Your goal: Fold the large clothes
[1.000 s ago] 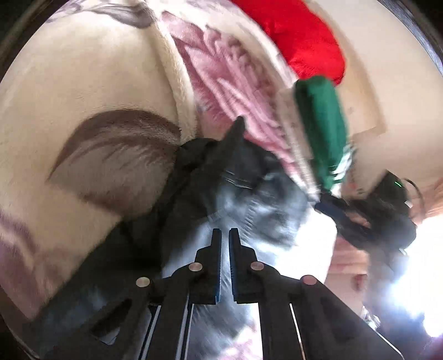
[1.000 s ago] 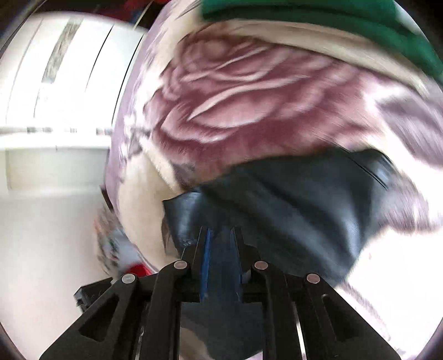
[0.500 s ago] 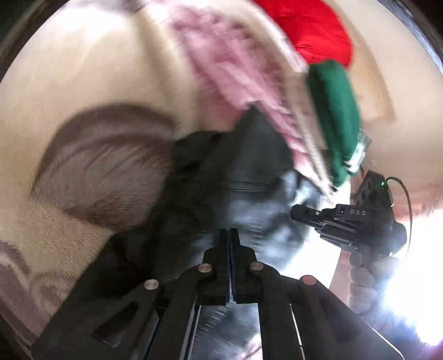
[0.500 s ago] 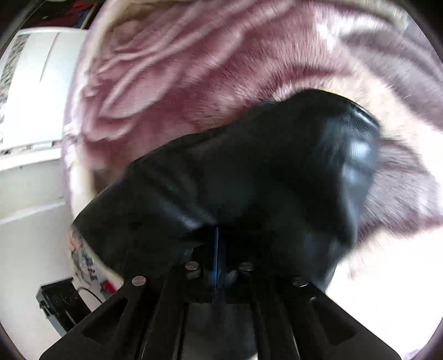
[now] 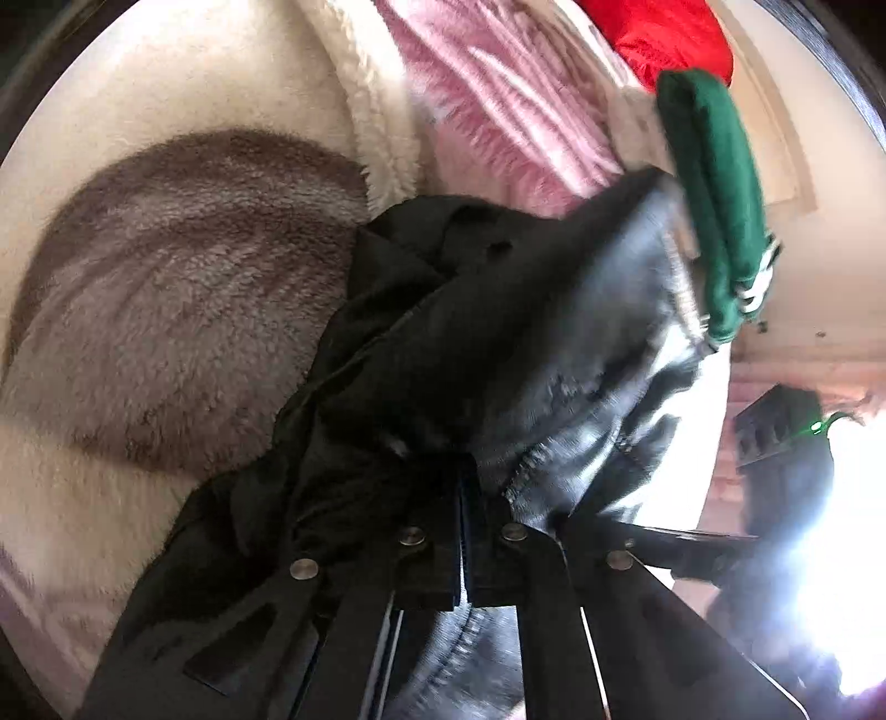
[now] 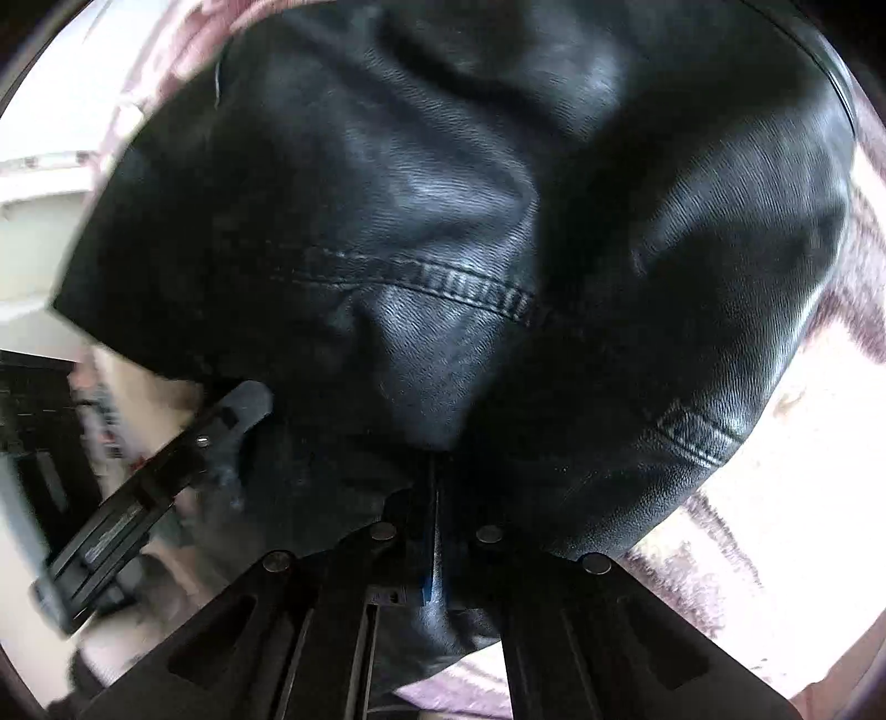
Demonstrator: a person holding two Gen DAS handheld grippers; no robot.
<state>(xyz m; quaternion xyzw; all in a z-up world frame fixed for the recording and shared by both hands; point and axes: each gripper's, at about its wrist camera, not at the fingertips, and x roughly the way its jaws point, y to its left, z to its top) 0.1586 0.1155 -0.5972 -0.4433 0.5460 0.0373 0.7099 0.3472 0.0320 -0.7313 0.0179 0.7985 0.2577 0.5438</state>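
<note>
The left gripper [image 5: 464, 487] is clamped on a fold of the black leather jacket [image 5: 498, 332], its fingertips buried in the bunched cloth. The right gripper [image 6: 434, 471] pinches the same jacket [image 6: 470, 221], which fills nearly its whole view and hides most of what lies under it. Only the left view shows the dull lining, and the jacket lying on a plush floral blanket [image 5: 166, 310]. Farther off lie a green garment [image 5: 714, 194] and a red one [image 5: 664, 33], with glare washing out the right edge.
</note>
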